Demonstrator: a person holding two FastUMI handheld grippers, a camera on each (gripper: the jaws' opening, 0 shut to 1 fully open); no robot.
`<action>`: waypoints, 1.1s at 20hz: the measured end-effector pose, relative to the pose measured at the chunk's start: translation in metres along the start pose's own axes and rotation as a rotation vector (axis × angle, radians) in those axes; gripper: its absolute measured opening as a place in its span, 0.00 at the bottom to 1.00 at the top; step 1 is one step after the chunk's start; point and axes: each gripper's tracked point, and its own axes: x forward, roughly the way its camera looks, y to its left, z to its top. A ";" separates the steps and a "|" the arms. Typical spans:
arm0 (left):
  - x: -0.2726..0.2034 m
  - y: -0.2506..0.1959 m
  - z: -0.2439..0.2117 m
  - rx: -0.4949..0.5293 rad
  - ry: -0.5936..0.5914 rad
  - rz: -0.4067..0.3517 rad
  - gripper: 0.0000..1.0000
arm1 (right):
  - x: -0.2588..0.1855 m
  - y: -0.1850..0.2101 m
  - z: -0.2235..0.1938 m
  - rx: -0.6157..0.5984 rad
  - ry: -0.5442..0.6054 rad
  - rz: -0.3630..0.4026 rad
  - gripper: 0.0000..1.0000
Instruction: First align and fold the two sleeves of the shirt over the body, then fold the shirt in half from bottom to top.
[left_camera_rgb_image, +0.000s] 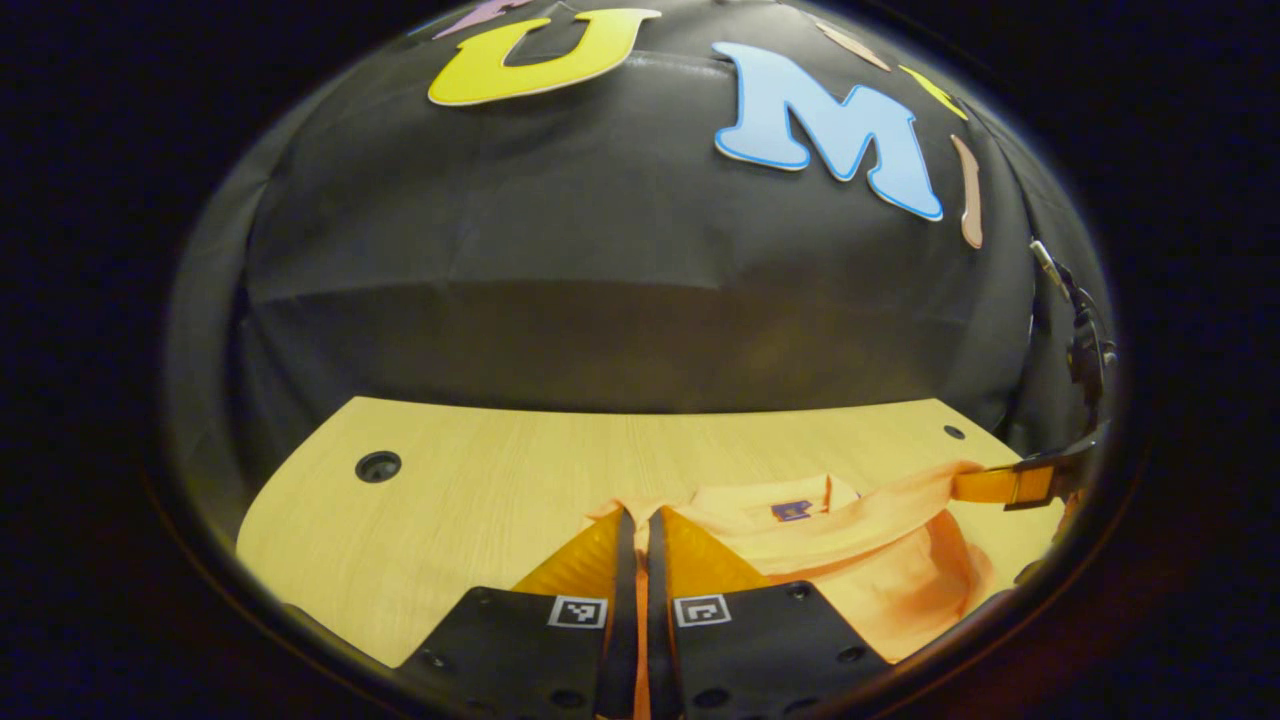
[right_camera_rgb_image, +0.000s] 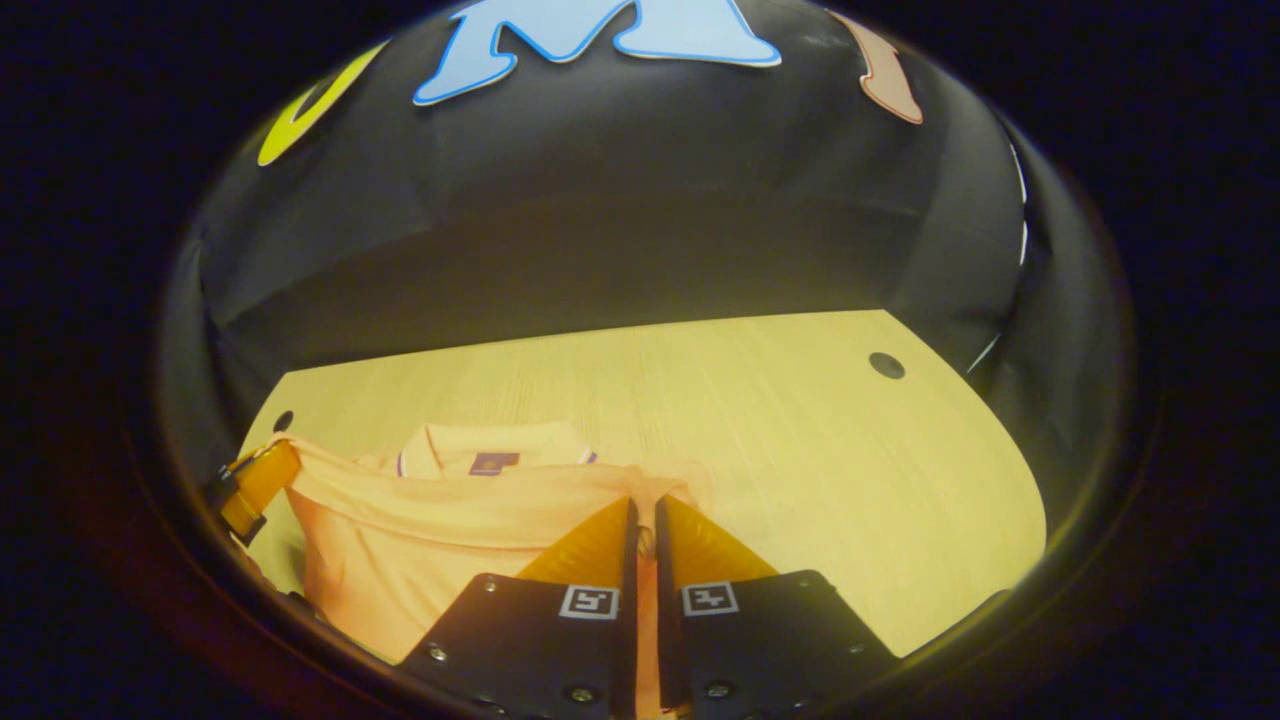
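left gripper view, your left gripper (left_camera_rgb_image: 640, 520): you are holding its fingers nearly closed, with only a thin slit between them, and a strip of orange cloth is running through that slit, so it is pinching an edge of the shirt.
left gripper view, shirt (left_camera_rgb_image: 880, 570): the orange shirt is lying on the wooden table (left_camera_rgb_image: 480, 480) just ahead and to the right of those fingers, its collar (left_camera_rgb_image: 790, 500) with a small purple label facing away from you, toward the booth wall.
left gripper view, your right gripper (left_camera_rgb_image: 1020, 485): it is showing at the far right edge, gripping the other end of a raised band of shirt cloth that is stretching across between the two grippers.
left gripper view, table: a dark round hole (left_camera_rgb_image: 378, 466) is sitting in the bare wood well to the left of the shirt.
right gripper view, your right gripper (right_camera_rgb_image: 643, 525): its fingers are standing almost together too, orange cloth caught in the narrow gap, so it is clamping the shirt's edge.
right gripper view, shirt (right_camera_rgb_image: 420, 540): it is spreading to the left of the fingers, collar (right_camera_rgb_image: 495, 455) at the far side, part of the cloth lifted off the table (right_camera_rgb_image: 800, 450).
right gripper view, your left gripper (right_camera_rgb_image: 255, 485): it is holding the shirt at the far left edge.
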 end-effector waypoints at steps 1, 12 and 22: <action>-0.001 -0.004 -0.002 -0.005 0.011 -0.015 0.11 | -0.002 -0.001 -0.001 -0.006 -0.001 -0.005 0.11; -0.054 -0.021 0.023 -0.047 -0.044 -0.020 0.77 | -0.061 -0.030 0.011 -0.094 -0.112 -0.074 0.56; -0.133 -0.048 0.058 -0.010 -0.169 0.032 0.94 | -0.138 -0.048 0.018 -0.114 -0.214 -0.011 1.00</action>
